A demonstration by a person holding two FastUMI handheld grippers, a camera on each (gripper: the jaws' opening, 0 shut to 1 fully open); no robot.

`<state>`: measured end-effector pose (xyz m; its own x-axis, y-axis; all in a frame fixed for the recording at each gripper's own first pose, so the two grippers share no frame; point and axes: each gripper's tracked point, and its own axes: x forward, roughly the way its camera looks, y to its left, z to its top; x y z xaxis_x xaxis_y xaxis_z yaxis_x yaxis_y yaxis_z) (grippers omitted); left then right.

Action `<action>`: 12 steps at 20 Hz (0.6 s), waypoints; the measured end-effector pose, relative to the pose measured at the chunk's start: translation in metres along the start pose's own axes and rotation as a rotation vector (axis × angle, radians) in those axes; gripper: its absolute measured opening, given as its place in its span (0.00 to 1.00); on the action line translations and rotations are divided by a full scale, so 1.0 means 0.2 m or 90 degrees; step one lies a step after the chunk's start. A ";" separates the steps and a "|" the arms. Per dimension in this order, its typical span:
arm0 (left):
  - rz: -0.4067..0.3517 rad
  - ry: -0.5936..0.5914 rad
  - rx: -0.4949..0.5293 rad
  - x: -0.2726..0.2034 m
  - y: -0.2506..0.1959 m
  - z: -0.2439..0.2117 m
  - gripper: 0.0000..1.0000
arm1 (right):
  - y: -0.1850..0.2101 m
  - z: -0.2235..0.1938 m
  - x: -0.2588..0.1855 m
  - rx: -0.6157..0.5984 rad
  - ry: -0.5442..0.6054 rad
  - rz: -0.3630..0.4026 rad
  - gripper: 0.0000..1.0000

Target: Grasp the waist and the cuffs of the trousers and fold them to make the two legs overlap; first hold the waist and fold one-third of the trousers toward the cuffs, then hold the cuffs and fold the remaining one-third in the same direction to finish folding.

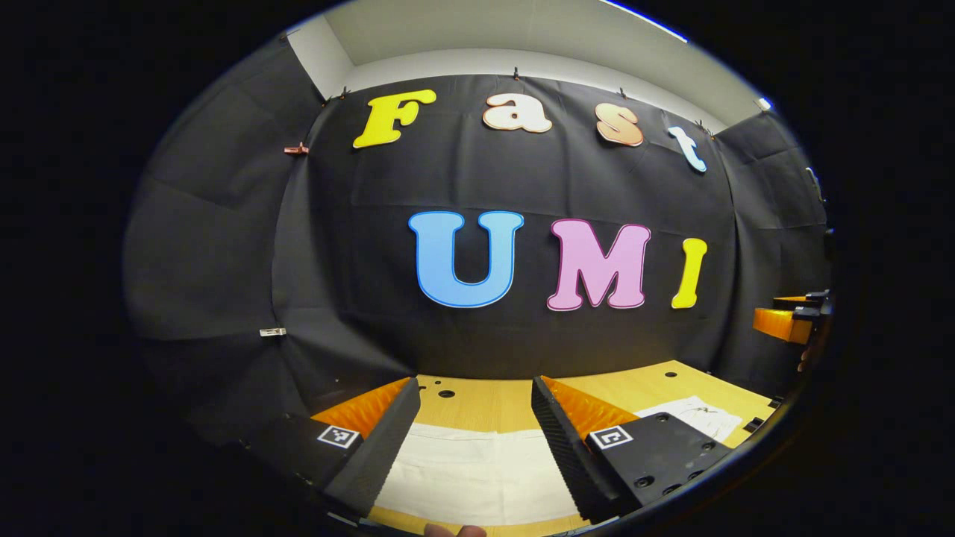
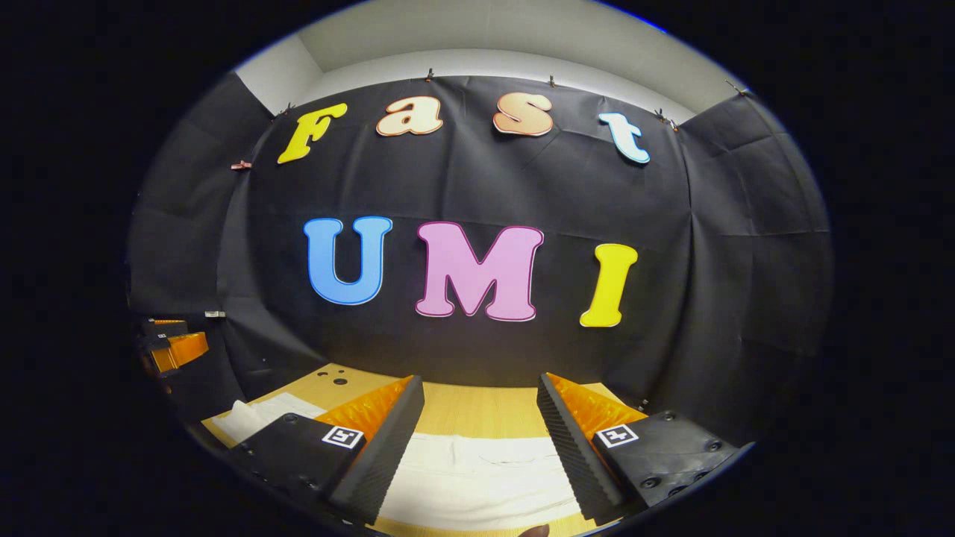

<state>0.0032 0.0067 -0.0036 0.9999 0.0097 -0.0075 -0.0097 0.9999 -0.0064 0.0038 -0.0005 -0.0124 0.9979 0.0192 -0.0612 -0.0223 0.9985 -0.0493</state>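
Black cloth backs a pale wooden tabletop (image 1: 477,403) in the left gripper view. At lower centre the left tongs (image 1: 470,440) stand spread above white trousers (image 1: 477,470) lying flat; the other tongs (image 1: 783,322) show at right edge. Each finger base carries a square coded marker, no readable writing.

In the right gripper view, the right tongs (image 2: 477,440) are spread over the trousers (image 2: 477,470) at lower centre. Likely risk: pinching one fabric layer only, skewing the fold.

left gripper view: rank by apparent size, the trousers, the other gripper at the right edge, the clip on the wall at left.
1. trousers, white cloth spread on the table
2. right gripper, farther off and cut by the edge, so smaller than true
3. clip, smallest
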 end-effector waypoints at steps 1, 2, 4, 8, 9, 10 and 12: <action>-0.001 -0.001 -0.003 0.01 0.00 0.00 0.96 | -0.01 0.00 0.00 -0.004 0.002 -0.003 0.97; -0.003 0.001 -0.004 0.02 -0.01 0.00 0.96 | -0.03 -0.01 0.01 -0.007 0.004 -0.009 0.97; -0.007 0.006 -0.003 0.05 -0.02 -0.02 0.96 | -0.05 -0.02 0.02 -0.012 0.010 -0.014 0.97; -0.030 0.016 0.024 0.09 -0.03 -0.07 0.96 | -0.11 -0.04 0.04 -0.027 0.017 -0.023 0.97; -0.039 0.018 0.039 0.10 -0.02 -0.09 0.96 | -0.13 -0.05 0.04 -0.039 0.017 -0.026 0.97; -0.047 0.021 0.057 0.11 -0.01 -0.11 0.96 | -0.16 -0.06 0.04 -0.056 0.018 -0.031 0.97; -0.061 0.034 0.113 0.12 0.02 -0.18 0.96 | -0.23 -0.11 0.03 -0.095 0.028 -0.031 0.97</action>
<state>0.0275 0.0102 -0.0404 0.9944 -0.0808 -0.0683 0.0912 0.9818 0.1666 0.0095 -0.0465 -0.0330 0.9945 -0.0350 -0.0988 0.0145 0.9794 -0.2013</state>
